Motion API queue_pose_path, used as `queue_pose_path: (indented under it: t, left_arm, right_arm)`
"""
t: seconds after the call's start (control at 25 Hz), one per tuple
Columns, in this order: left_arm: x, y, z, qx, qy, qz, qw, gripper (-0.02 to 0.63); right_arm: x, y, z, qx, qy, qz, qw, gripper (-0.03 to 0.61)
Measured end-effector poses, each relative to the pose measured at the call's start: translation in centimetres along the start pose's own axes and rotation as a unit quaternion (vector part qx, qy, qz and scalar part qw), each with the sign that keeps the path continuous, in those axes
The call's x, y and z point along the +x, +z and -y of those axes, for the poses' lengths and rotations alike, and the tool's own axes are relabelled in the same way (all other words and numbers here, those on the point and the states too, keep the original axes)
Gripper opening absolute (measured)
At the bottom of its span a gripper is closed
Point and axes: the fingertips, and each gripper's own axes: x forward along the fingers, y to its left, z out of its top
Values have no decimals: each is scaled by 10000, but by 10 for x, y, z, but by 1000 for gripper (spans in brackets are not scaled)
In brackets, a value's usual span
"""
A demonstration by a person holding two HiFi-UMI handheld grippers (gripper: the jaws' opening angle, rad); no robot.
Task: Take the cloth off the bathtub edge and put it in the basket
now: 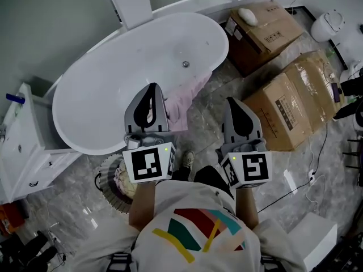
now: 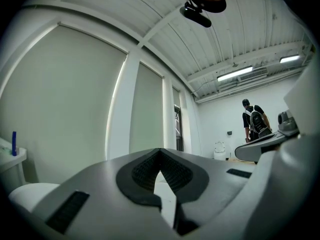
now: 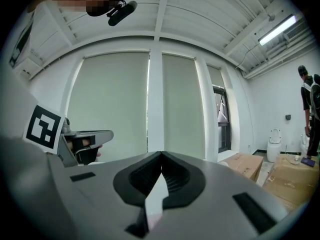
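A pink cloth [image 1: 186, 102] hangs over the near edge of the white oval bathtub [image 1: 108, 89], its lower end reaching the floor. My left gripper [image 1: 152, 86] is held level above that edge just left of the cloth, shut and empty. To the right of the cloth, my right gripper [image 1: 230, 100] hovers over the floor, also shut with nothing in it. In the left gripper view the left gripper [image 2: 160, 150] has its jaws meeting at the tips, as has the right gripper [image 3: 161, 154] in the right gripper view. A round woven basket [image 1: 112, 199] sits on the floor below my left hand, partly hidden by the marker cube.
Large cardboard boxes [image 1: 295, 103] stand on the floor to the right, another [image 1: 264, 30] behind them. A white cabinet [image 1: 25, 146] is left of the tub. A cable [image 1: 317, 157] trails across the floor. A person [image 2: 255, 121] stands far off in the room.
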Motion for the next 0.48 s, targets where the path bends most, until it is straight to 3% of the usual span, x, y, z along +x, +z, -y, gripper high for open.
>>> queue_pose_path:
  t: [0.24,0.48]
  left_arm:
    - [-1,-5,-11,-54,370,-39,9993,17]
    - [0,-3,-21,-68,1036,0,9946,17]
  right_arm:
    - [23,4,0,41,226,59,9997,12]
    - [57,6,0,-88,919,34,9957,12]
